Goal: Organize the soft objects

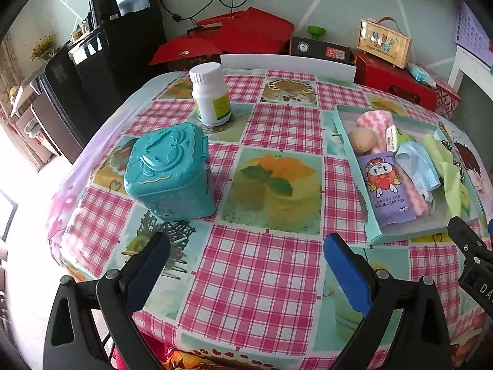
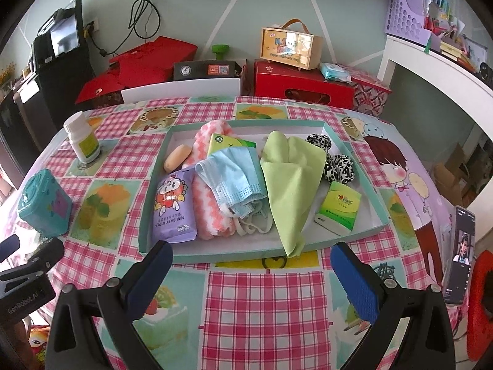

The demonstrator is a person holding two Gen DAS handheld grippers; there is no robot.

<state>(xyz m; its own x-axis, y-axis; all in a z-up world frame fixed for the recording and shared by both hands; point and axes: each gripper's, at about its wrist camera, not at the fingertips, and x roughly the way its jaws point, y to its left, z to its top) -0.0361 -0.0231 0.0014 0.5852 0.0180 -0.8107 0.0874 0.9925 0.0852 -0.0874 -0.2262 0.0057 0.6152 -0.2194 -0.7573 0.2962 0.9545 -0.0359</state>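
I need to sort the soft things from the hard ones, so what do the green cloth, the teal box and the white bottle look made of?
Green cloth: thin matte fabric, likely microfibre; it folds and drapes limply. Teal box: hard glossy plastic, judging by the moulded relief lid. White bottle: smooth rigid plastic, with a ribbed screw cap.

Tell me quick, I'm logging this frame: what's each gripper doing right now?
Left gripper: open, holding nothing, over the tablecloth.
Right gripper: open, holding nothing, in front of the tray.
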